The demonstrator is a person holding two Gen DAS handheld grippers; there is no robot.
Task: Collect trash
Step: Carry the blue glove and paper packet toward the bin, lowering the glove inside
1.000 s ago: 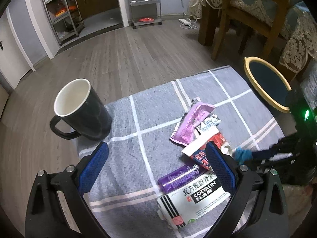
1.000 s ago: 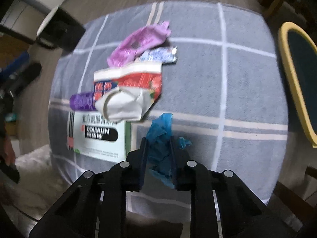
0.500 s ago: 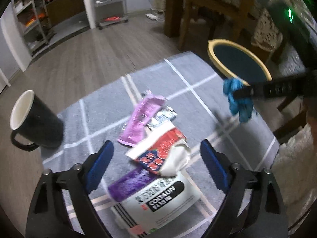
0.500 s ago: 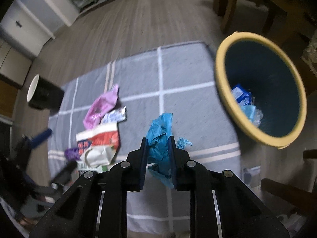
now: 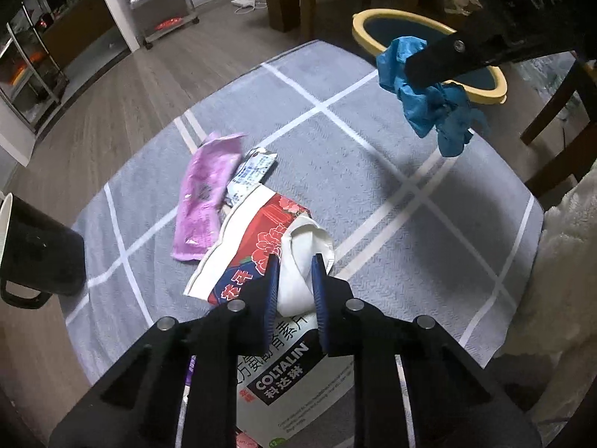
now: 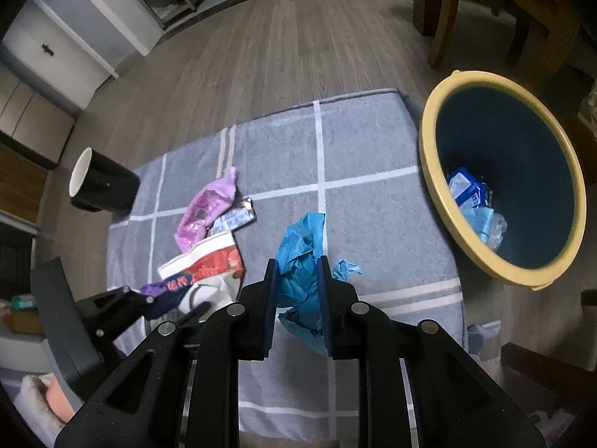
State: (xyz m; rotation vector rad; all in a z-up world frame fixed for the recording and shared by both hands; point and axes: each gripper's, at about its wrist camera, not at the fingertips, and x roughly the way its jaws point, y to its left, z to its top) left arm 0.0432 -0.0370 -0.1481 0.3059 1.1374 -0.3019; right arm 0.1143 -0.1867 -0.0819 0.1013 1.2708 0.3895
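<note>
The left gripper point(image 5: 294, 266) has just been closing, and its blue pads now pinch the crumpled white end of a red-and-white wrapper point(image 5: 261, 246) lying on the grey checked cloth point(image 5: 391, 171). The white Coltalin box point(image 5: 294, 366) lies half hidden beneath its fingers. The right gripper point(image 6: 297, 264) clamps a crumpled blue wrapper point(image 6: 302, 246). Right of it, farther off, stands a yellow-rimmed bin point(image 6: 429, 171).

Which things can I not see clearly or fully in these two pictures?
- White medicine box, left wrist view: the left claw covers its near part.
- Purple tube, right wrist view: mostly hidden under the red and white wrapper.
- Black mug, left wrist view: cut by the picture's edge.
- Trash in the bin: too small to identify.
</note>
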